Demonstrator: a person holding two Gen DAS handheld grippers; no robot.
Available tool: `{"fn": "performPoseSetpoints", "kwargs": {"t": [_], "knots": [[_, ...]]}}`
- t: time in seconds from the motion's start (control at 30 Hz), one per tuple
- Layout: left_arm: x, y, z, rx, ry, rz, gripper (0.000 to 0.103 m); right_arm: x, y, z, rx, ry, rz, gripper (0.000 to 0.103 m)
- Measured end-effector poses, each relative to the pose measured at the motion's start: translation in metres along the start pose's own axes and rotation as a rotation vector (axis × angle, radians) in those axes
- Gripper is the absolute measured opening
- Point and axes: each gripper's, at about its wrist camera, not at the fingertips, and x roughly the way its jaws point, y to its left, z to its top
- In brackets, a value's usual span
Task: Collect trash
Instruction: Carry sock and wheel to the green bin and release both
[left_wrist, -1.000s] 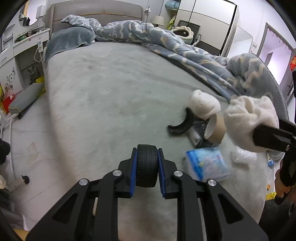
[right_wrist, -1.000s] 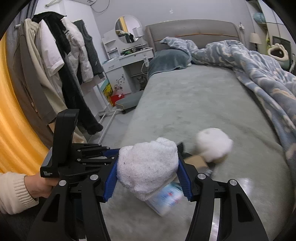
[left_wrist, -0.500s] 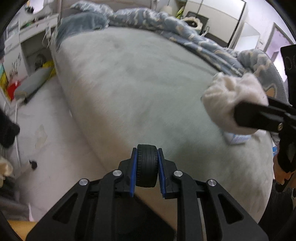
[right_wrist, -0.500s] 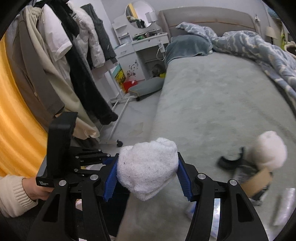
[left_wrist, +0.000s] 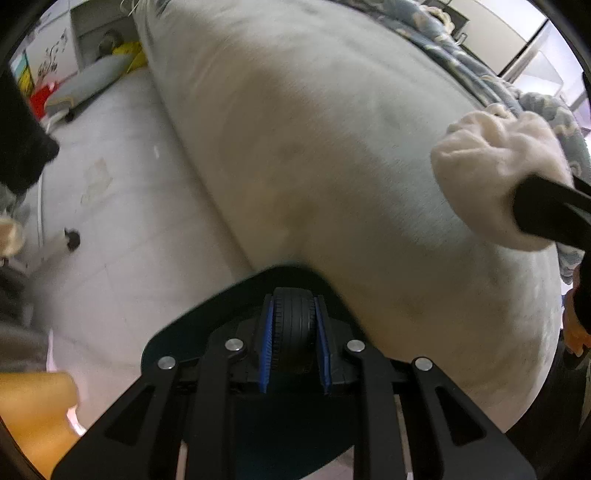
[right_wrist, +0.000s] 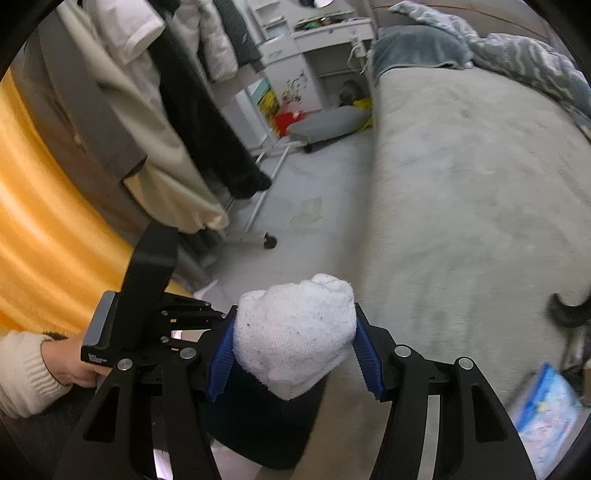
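Observation:
My left gripper (left_wrist: 293, 325) is shut on a small black toy tyre (left_wrist: 293, 314), which sits upright between the blue pads. It points steeply down over the mouth of a dark bin (left_wrist: 207, 317) at the bed's edge. My right gripper (right_wrist: 293, 343) is shut on a white crumpled wad of cloth (right_wrist: 295, 332), held above the same dark bin (right_wrist: 266, 424). In the left wrist view that wad (left_wrist: 491, 173) hangs at the right, with a black finger (left_wrist: 546, 210) of the right gripper on it. A hand in a cream sleeve (right_wrist: 26, 369) holds the left gripper.
The grey-green bed (left_wrist: 332, 147) fills the right side, with a blue-and-white packet (right_wrist: 546, 410) and a black curved piece (right_wrist: 569, 314) near its corner. Left of it are tiled floor (right_wrist: 314, 206), a clothes rack on casters (right_wrist: 184, 110), an orange curtain (right_wrist: 44, 221) and a grey cushion (right_wrist: 328, 122).
Both grippers have swung left off the bed and tipped downward, each keeping its load. The dark bin has come into view under them, and the trash on the bed has slid out to the right.

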Motion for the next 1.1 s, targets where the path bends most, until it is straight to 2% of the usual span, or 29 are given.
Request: {"fn": "performPoseSetpoints", "kwargs": {"t": [0.13, 0.43, 0.53, 0.57, 0.73, 0.9, 1.1], "knots": [[0.008, 0.020, -0.015, -0.058, 0.067, -0.013, 0.022, 0.021, 0.017, -0.002, -0.020, 0.062, 0.004, 0.059], [0.021, 0.043, -0.045, -0.106, 0.195, -0.011, 0.024, 0.065, 0.040, -0.013, -0.042, 0.186, -0.016, 0.059], [0.017, 0.051, -0.054, -0.096, 0.200, 0.004, 0.049, 0.078, 0.038, -0.014, -0.030, 0.219, -0.038, 0.059], [0.016, 0.051, -0.054, -0.094, 0.199, 0.005, 0.050, 0.083, 0.039, -0.013, -0.027, 0.228, -0.044, 0.059], [0.001, 0.056, -0.060, -0.076, 0.164, 0.024, 0.053, 0.100, 0.043, -0.018, -0.036, 0.262, -0.055, 0.059], [-0.029, 0.063, -0.056, -0.077, 0.071, 0.043, 0.053, 0.121, 0.053, -0.029, -0.062, 0.327, -0.068, 0.059], [-0.063, 0.071, -0.048, -0.071, -0.074, 0.079, 0.047, 0.143, 0.063, -0.044, -0.093, 0.397, -0.075, 0.059]]}}
